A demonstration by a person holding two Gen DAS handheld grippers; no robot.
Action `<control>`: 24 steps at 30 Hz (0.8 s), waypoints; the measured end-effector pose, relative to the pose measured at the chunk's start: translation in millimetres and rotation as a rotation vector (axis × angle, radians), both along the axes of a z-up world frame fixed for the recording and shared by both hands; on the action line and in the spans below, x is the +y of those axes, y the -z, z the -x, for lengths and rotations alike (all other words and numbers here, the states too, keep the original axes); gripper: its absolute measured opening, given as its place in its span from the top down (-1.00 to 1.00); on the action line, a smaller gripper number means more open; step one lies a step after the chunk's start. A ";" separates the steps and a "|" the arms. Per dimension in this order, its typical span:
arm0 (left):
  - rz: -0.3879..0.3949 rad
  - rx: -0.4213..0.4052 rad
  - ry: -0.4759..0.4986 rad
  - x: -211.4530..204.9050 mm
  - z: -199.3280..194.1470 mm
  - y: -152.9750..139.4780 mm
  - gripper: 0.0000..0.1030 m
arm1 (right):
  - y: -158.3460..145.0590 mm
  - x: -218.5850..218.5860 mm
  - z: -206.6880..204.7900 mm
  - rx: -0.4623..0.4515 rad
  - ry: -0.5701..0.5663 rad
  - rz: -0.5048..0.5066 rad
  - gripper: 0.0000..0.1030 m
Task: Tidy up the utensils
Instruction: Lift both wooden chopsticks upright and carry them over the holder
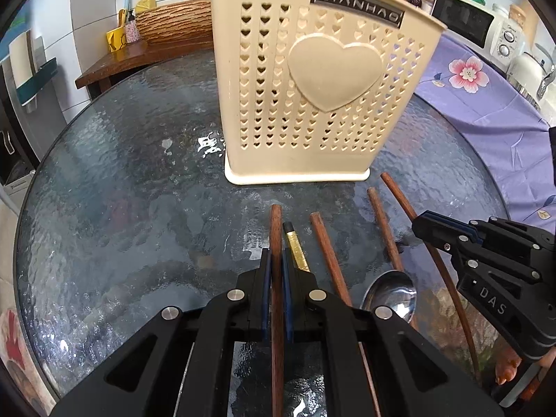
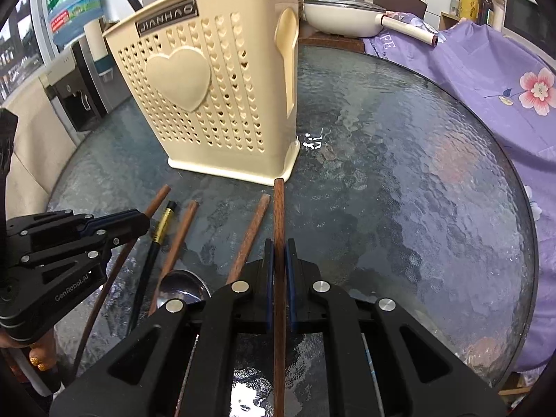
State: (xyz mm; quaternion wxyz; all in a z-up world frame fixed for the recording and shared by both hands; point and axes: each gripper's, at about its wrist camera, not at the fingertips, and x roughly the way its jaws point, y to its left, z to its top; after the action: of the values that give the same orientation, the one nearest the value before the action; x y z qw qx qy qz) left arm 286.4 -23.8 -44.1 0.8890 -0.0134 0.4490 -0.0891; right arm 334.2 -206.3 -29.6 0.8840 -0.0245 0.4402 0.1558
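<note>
The job looks barely begun. The cream utensil holder [image 1: 312,80] stands upright on the glass table [image 1: 121,180], in the upper middle of the left wrist view, and only a few handles poke out of its top in the right wrist view: a black one at the upper left and a wooden tip at the top centre. Everything else lies on the table in front of it.

The left gripper [image 1: 277,260] has its jaws pinched narrow on one wooden chopstick [image 1: 276,229], which runs straight up the middle of the frame, its tip aimed at the foot of the holder and well short of it. The right gripper [image 2: 279,253] is likewise clamped on another wooden chopstick [image 2: 279,208], whose long axis also runs bottom to top of its frame, the end stopping just before the holder's near right corner.

Loose on the table between the two grippers, in the left wrist view, lie a black stick with a gold band [image 1: 295,250], two more wooden chopsticks [image 1: 328,260] [image 1: 384,226] and a metal spoon [image 1: 391,293] with its bowl face up in the lower right. They fan out with their far ends toward the holder, roughly side by side. So two chopsticks are in hand and four pieces wait.
</note>
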 end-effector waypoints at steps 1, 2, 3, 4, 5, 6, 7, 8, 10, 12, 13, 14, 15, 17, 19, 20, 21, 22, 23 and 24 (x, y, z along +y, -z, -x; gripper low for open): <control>0.003 -0.007 0.001 0.4 1.7 -2.9 0.87 | -2.0 -2.2 0.6 -0.003 -0.003 -0.021 0.86; 0.009 -0.015 0.003 0.8 3.1 -5.7 0.87 | -4.1 -4.4 1.4 -0.006 -0.006 -0.040 0.86; 0.016 -0.022 0.006 0.8 4.4 -8.1 0.87 | -7.1 -6.7 2.3 -0.010 -0.009 -0.060 0.86; 0.028 -0.033 0.009 2.5 6.7 -12.4 0.87 | -11.1 -8.1 3.4 -0.018 -0.015 -0.077 0.86; 0.034 -0.039 0.011 2.5 7.3 -15.4 0.87 | -16.1 -9.4 5.2 -0.033 -0.023 -0.093 0.86; 0.043 -0.049 0.013 3.9 9.2 -19.3 0.87 | -20.3 -9.9 6.5 -0.046 -0.028 -0.102 0.86; 0.056 -0.060 0.018 5.8 11.4 -23.9 0.87 | -25.6 -11.2 8.9 -0.062 -0.035 -0.116 0.86; 0.065 -0.069 0.020 8.1 12.3 -27.8 0.87 | -31.0 -12.8 11.9 -0.077 -0.040 -0.135 0.86; 0.082 -0.098 0.025 11.0 18.7 -38.1 0.87 | -41.4 -17.8 15.5 -0.100 -0.048 -0.175 0.86; 0.092 -0.126 0.030 12.3 25.2 -48.2 0.87 | -53.6 -22.5 21.4 -0.132 -0.059 -0.213 0.86; 0.098 -0.144 0.035 12.6 30.0 -54.7 0.87 | -58.2 -23.2 23.5 -0.145 -0.063 -0.223 0.86; 0.102 -0.157 0.038 12.3 33.3 -60.2 0.87 | -63.9 -24.3 27.6 -0.160 -0.071 -0.236 0.86; 0.108 -0.175 0.043 13.6 37.7 -66.9 0.87 | -71.3 -25.8 32.2 -0.177 -0.083 -0.253 0.86; 0.124 -0.208 0.053 15.4 46.7 -80.1 0.87 | -82.9 -27.9 41.4 -0.211 -0.097 -0.270 0.86; 0.134 -0.246 0.062 17.4 56.4 -94.2 0.87 | -98.3 -30.8 53.6 -0.266 -0.111 -0.277 0.86; 0.133 -0.265 0.063 18.1 60.2 -100.2 0.87 | -105.2 -32.3 59.1 -0.289 -0.115 -0.279 0.86; 0.135 -0.279 0.064 18.4 64.2 -104.9 0.87 | -109.9 -33.7 62.7 -0.301 -0.118 -0.281 0.86; 0.138 -0.294 0.066 19.3 68.6 -110.5 0.87 | -116.1 -35.6 67.8 -0.315 -0.123 -0.285 0.86; 0.141 -0.305 0.069 20.7 71.4 -114.2 0.87 | -121.3 -36.8 72.8 -0.328 -0.132 -0.288 0.86; 0.146 -0.316 0.074 20.0 75.6 -118.0 0.87 | -125.6 -37.6 77.7 -0.340 -0.140 -0.288 0.86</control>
State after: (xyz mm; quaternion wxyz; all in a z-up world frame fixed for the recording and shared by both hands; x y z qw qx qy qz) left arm 210.8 -3.9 73.9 0.9413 -0.0470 0.2961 -0.1553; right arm 256.5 -243.9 96.0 0.9268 0.0458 0.2556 0.2715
